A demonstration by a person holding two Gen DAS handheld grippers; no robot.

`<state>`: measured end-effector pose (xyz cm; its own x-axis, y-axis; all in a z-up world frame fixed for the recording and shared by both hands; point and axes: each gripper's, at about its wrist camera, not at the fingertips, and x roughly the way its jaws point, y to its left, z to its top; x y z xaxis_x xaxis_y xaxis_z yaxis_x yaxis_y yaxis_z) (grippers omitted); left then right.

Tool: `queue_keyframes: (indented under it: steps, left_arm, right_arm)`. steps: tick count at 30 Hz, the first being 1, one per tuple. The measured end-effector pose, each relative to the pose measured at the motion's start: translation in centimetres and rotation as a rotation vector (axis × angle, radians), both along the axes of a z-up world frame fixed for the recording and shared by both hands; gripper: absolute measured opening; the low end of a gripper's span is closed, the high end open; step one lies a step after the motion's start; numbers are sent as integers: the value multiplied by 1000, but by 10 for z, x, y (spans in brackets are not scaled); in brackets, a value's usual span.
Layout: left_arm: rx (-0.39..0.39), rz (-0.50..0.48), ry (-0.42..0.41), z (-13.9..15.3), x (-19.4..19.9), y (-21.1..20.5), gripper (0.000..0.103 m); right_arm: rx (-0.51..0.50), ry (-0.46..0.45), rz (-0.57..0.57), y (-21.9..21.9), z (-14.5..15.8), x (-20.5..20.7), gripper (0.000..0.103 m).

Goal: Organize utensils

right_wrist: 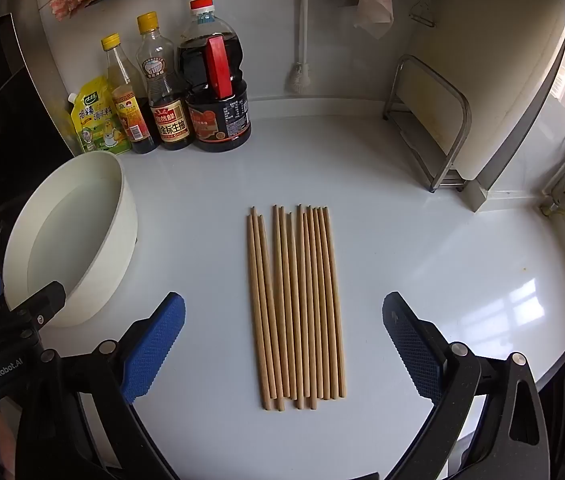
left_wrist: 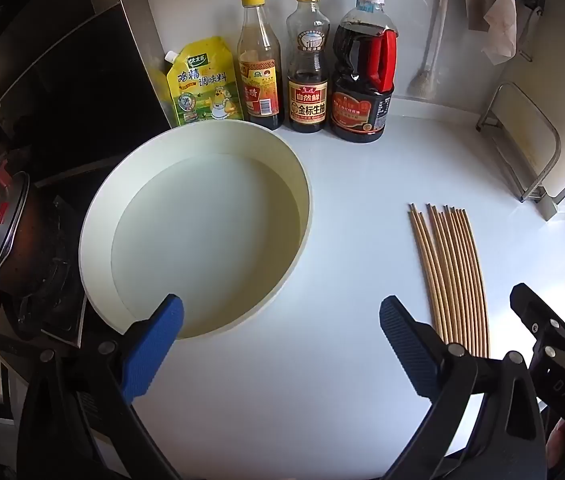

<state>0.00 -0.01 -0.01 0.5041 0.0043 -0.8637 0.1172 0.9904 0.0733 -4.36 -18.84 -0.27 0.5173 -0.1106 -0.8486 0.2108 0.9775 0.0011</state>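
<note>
On the white desk point(right_wrist: 402, 240), a bunch of wooden chopsticks point(right_wrist: 296, 304) is laid flat, side by side, with the thin tips pointed toward the wall. Most of the sticks are packed close together, and a small gap is seen between the three on the left and the rest. The right tongs point(right_wrist: 282, 336) are held above the near ends of the chopsticks, tilted down, with the blue pads point(right_wrist: 152, 346) spread wide apart; nothing is gripped, and the sticks are not touched. To the left of the chopsticks, well apart from them, a round white basin point(left_wrist: 94, 248) is set on the desk. The left tongs point(left_wrist: 280, 342) are held over the near edge of the basin and the bare desk beside it, also spread wide and with nothing gripped. Behind the basin, by the wall, a yellow seasoning pouch point(left_wrist: 202, 84), two bottles with yellow caps point(left_wrist: 260, 68) and a big dark bottle with a red handle point(left_wrist: 362, 72) are lined up. A metal rack point(right_wrist: 430, 120) is stood at the far right. A dark pot with a lid point(left_wrist: 6, 232) is seen on the stove at the left.
</note>
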Motion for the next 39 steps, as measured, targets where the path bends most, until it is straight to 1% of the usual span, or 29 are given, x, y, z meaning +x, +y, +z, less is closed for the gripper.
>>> queue_keyframes:
  steps: [39]
  left_arm:
    - [-3,1,7,1,1,3,97]
  right_arm:
    - [1,3,-1,3,-3,2,95]
